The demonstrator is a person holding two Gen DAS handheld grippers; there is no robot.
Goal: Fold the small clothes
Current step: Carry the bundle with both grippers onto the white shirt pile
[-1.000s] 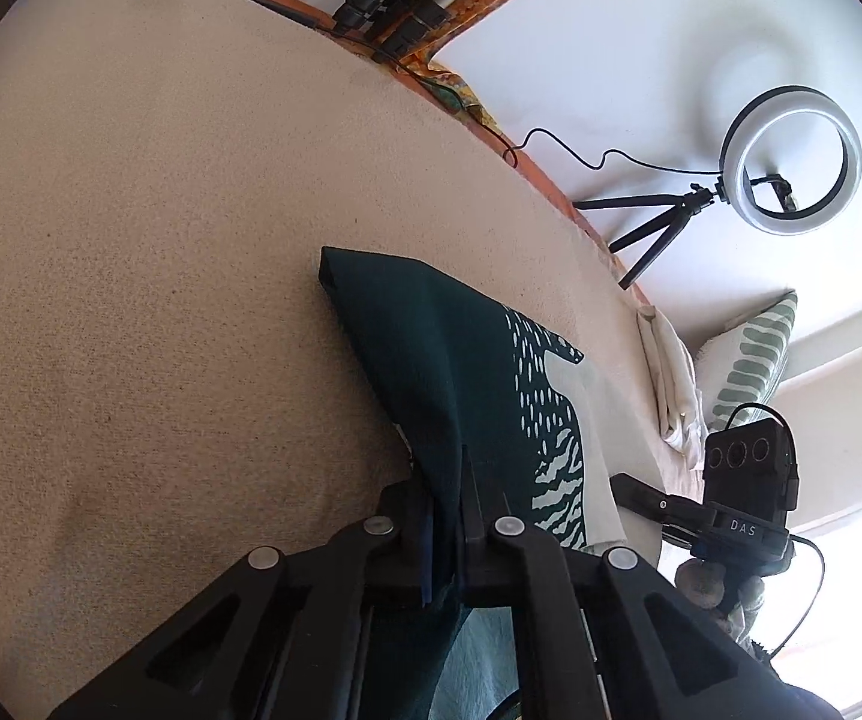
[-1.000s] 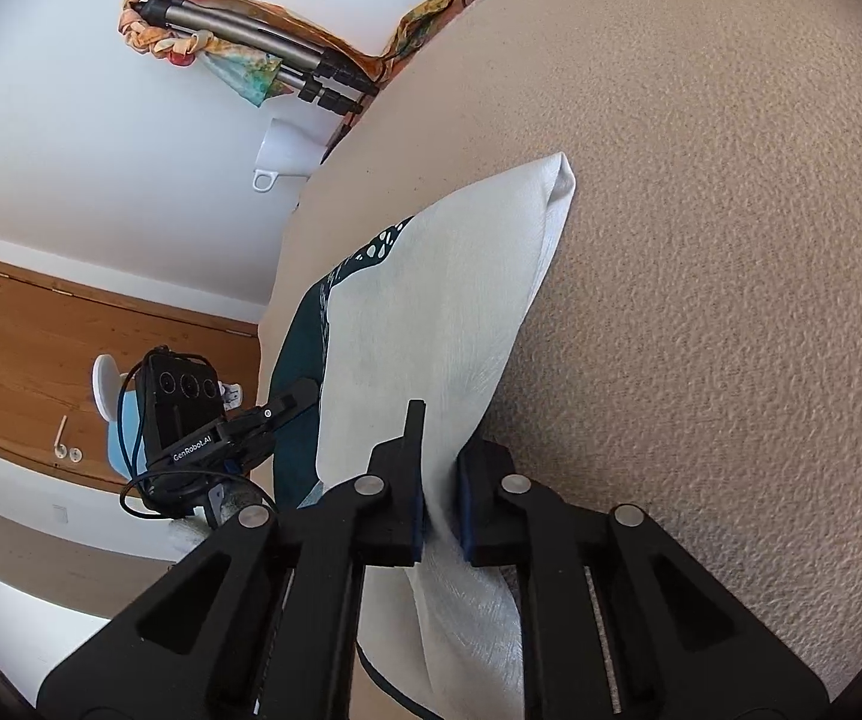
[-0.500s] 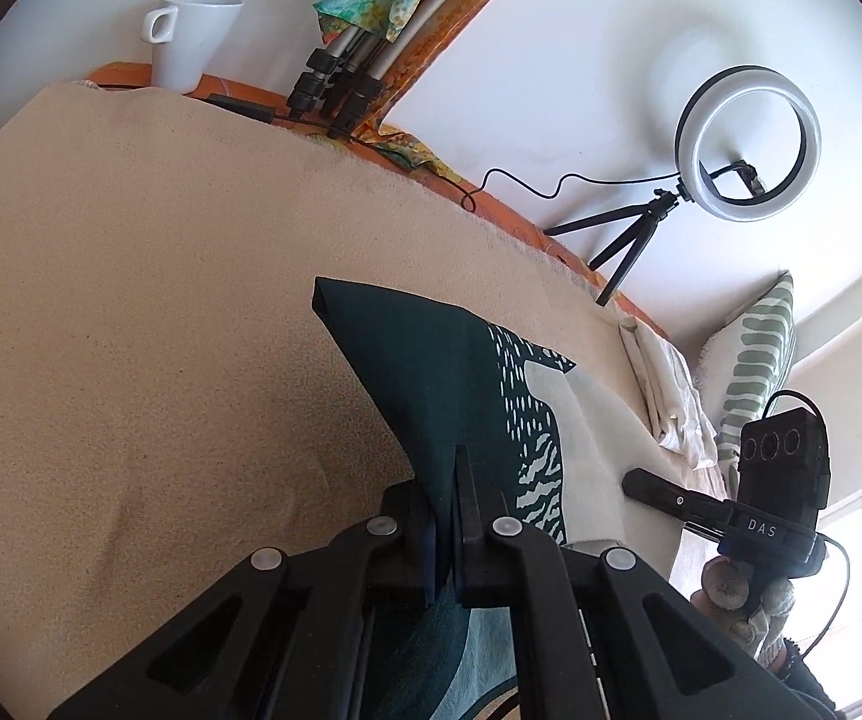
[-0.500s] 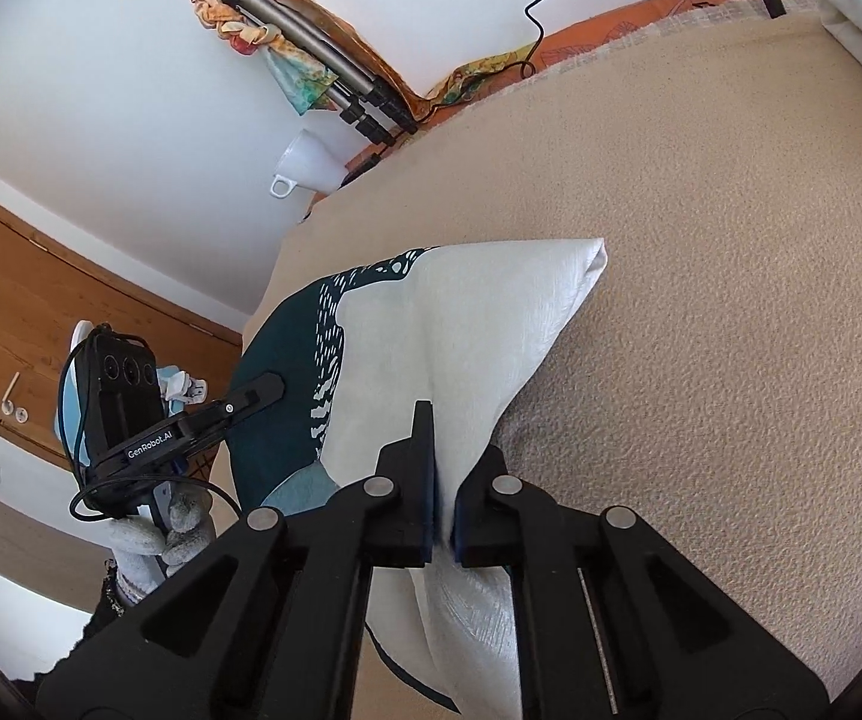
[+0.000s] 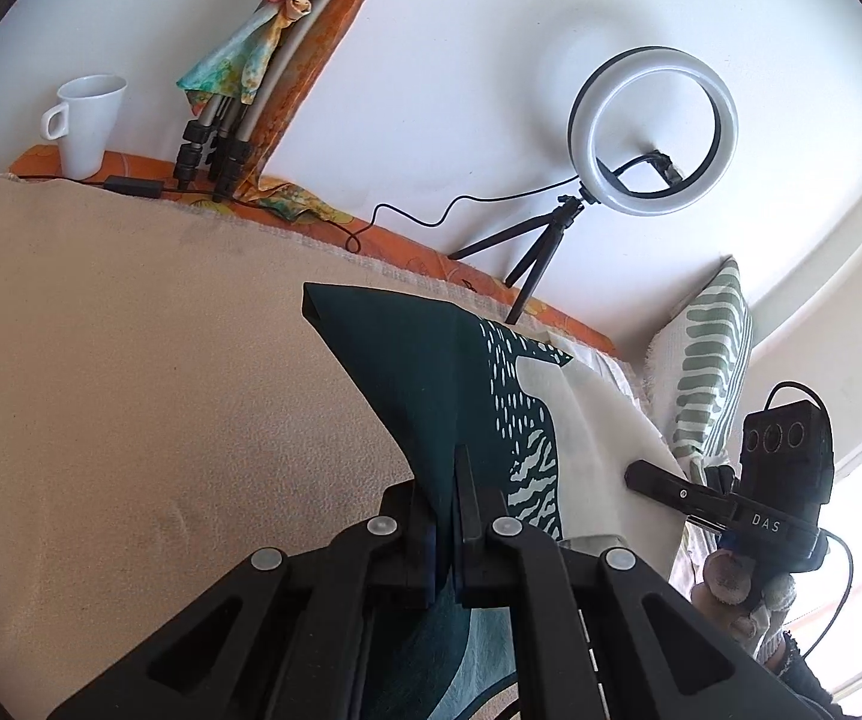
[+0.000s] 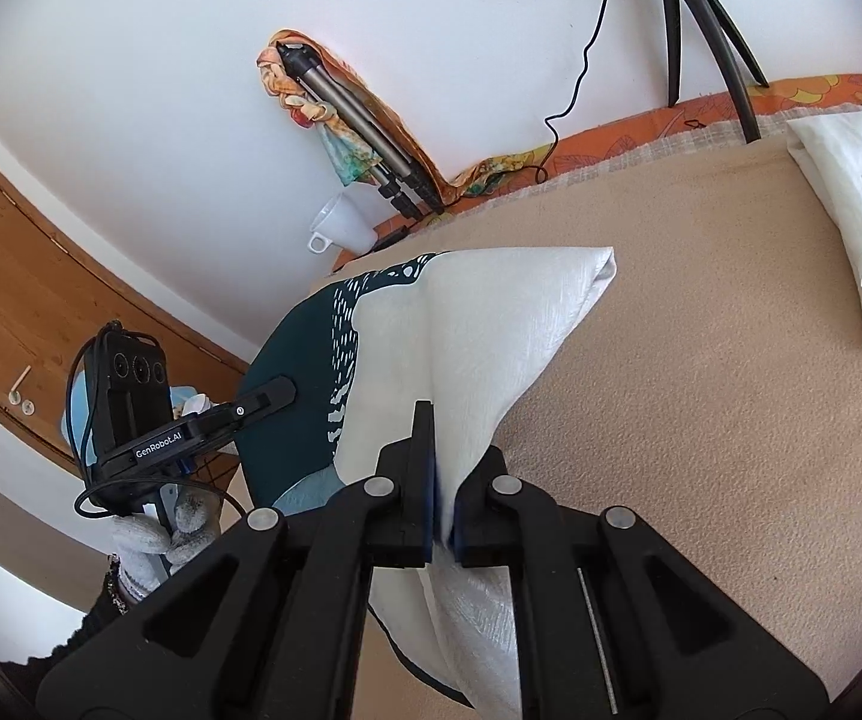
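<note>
Cloth [image 5: 431, 396], teal and white, has risen off the beige bed [image 5: 131, 390] since a second ago, pinched by the closed left claw [image 5: 451, 504] and right claw [image 6: 442, 498], so a fold likely comes next.

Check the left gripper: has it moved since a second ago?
Yes. The left gripper, shut on the teal cloth, has risen: the white mug and more wall now show above the beige surface.
</note>
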